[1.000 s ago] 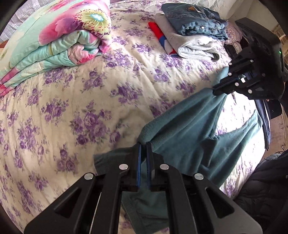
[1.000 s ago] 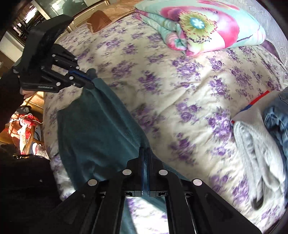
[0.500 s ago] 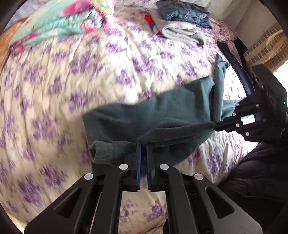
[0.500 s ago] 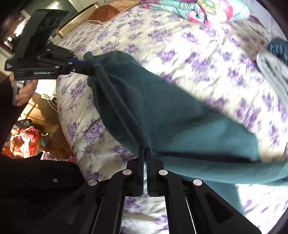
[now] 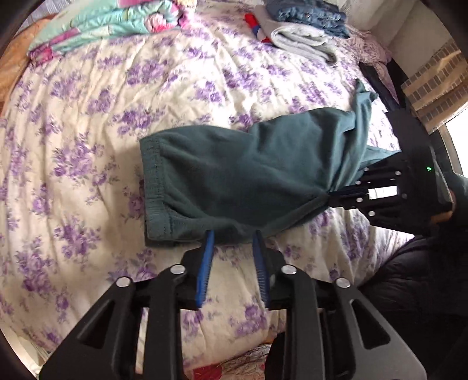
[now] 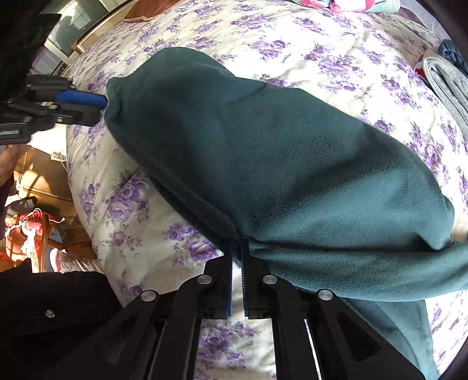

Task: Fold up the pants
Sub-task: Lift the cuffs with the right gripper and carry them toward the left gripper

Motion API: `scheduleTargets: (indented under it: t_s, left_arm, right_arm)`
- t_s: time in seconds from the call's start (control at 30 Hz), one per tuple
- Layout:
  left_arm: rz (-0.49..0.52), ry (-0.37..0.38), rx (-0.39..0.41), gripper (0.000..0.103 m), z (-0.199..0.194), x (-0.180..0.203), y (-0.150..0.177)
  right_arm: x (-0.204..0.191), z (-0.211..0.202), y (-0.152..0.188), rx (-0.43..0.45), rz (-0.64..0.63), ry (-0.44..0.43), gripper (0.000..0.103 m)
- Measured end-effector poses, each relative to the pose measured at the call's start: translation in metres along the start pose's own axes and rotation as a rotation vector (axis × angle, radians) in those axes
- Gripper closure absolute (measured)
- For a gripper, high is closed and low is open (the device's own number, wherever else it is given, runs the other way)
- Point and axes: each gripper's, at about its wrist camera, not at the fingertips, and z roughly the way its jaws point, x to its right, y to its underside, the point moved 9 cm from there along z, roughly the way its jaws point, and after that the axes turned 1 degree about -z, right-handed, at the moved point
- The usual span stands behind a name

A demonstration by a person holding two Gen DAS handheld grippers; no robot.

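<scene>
While its blue-padded jaws have just been opening, the left gripper [image 5: 232, 233] stands parted at the near hem of the teal pants [image 5: 248, 175], the cloth's edge lying at the fingertips with no pad pressing on it. Across the garment, the right gripper [image 6: 237, 248] has also begun to ease apart; its jaws show only a narrow slit, and a pinched fold of fleece still sits at their tips (whether the pads truly bite it is hard to tell). The pants lie doubled over near the edge of the flowered bedspread [image 5: 87, 146], the elastic waistband turned toward the middle of the bed and one leg trailing toward the far side. Beyond them, a stack of folded clothes [image 5: 301, 32] and a bright folded quilt [image 5: 102, 26] sit well apart at the head of the bed. Soft, light and limp, the fleece should drape wherever it is let go and crease easily; the thicker waistband or the leg hems look the surest places to take hold.
</scene>
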Motion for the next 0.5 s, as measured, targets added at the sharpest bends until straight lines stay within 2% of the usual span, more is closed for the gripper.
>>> scheduleTargets:
  t_s: [0.07,0.13,0.2,0.27,0.3,0.4,0.47,0.5]
  left_arm:
    - [-0.021,0.030,0.049,0.076,-0.019,0.005,-0.008]
    - [-0.050,0.074,0.125,0.074,-0.032,0.014,-0.023]
    - [-0.089,0.089,0.172,0.068,-0.030,0.019,-0.038]
    - [-0.167,0.122,0.179,0.067,-0.013,0.018,-0.047]
    - [-0.204,0.141,0.170,0.068,-0.002,0.017,-0.048]
    - [-0.291,0.154,0.125,0.069,0.031,0.009,-0.043]
    - [-0.328,0.150,0.085,0.069,0.046,0.002,-0.032]
    - [-0.348,0.142,0.067,0.069,0.053,-0.001,-0.026]
  right_arm:
    - [-0.002,0.001,0.004,-0.018,-0.001,-0.018,0.089]
    - [-0.004,-0.004,0.004,-0.029,0.004,-0.052,0.071]
    - [-0.005,-0.012,0.003,-0.017,0.008,-0.072,0.068]
    - [-0.007,-0.023,-0.003,0.018,0.014,-0.099,0.078]
    - [-0.007,-0.028,-0.009,0.045,0.025,-0.111,0.096]
    - [-0.001,-0.022,-0.022,0.082,0.067,-0.087,0.097]
    - [-0.002,-0.002,-0.019,0.040,0.061,-0.071,0.097]
    - [-0.004,0.013,-0.012,-0.011,0.062,-0.070,0.097]
